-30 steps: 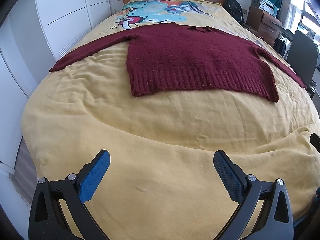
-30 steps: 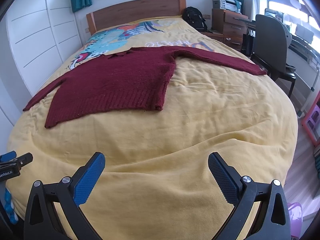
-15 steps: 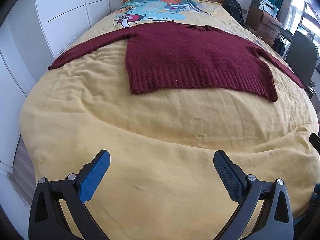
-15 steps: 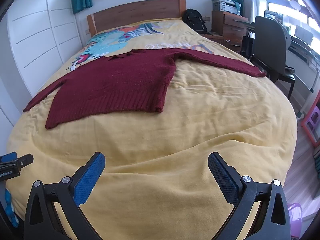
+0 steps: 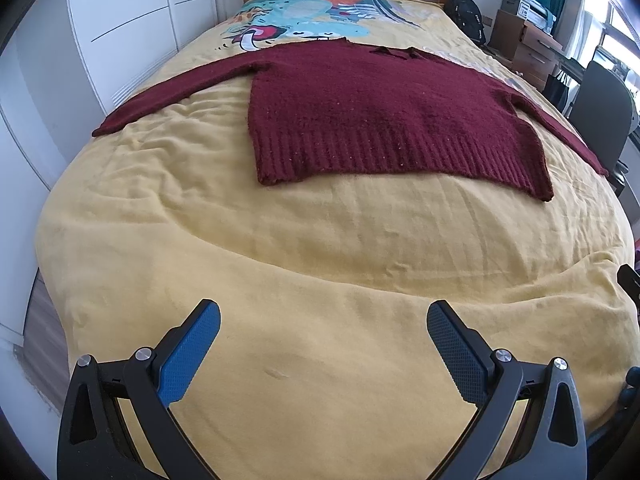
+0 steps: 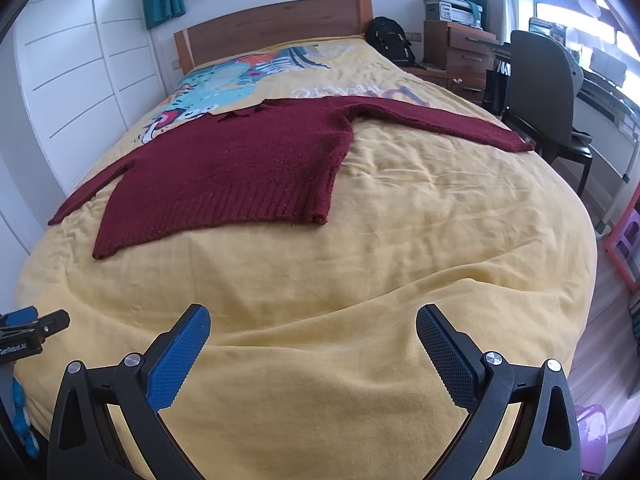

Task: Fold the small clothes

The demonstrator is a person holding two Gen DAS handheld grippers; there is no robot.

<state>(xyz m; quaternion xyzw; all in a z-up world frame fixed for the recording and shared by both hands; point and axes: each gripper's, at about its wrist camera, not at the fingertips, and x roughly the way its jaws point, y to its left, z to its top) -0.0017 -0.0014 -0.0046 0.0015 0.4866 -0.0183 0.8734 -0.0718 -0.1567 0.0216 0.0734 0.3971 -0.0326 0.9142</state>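
A dark red knitted sweater (image 5: 384,116) lies flat on the yellow bedcover (image 5: 320,280), hem toward me, both sleeves spread out to the sides. It also shows in the right wrist view (image 6: 240,168). My left gripper (image 5: 323,320) is open and empty, above the near part of the bed, well short of the hem. My right gripper (image 6: 313,322) is open and empty, likewise over the near bedcover. The left gripper's body (image 6: 28,334) shows at the left edge of the right wrist view.
White wardrobe doors (image 5: 132,28) run along the bed's left side. A wooden headboard (image 6: 276,36), black backpack (image 6: 390,44), drawers with a printer (image 6: 456,44) and a grey chair (image 6: 544,92) stand at the back right. A pink stool (image 6: 624,236) sits on the floor.
Both grippers have edged forward toward the sweater, which sits slightly lower and larger in both views. Both stay open.
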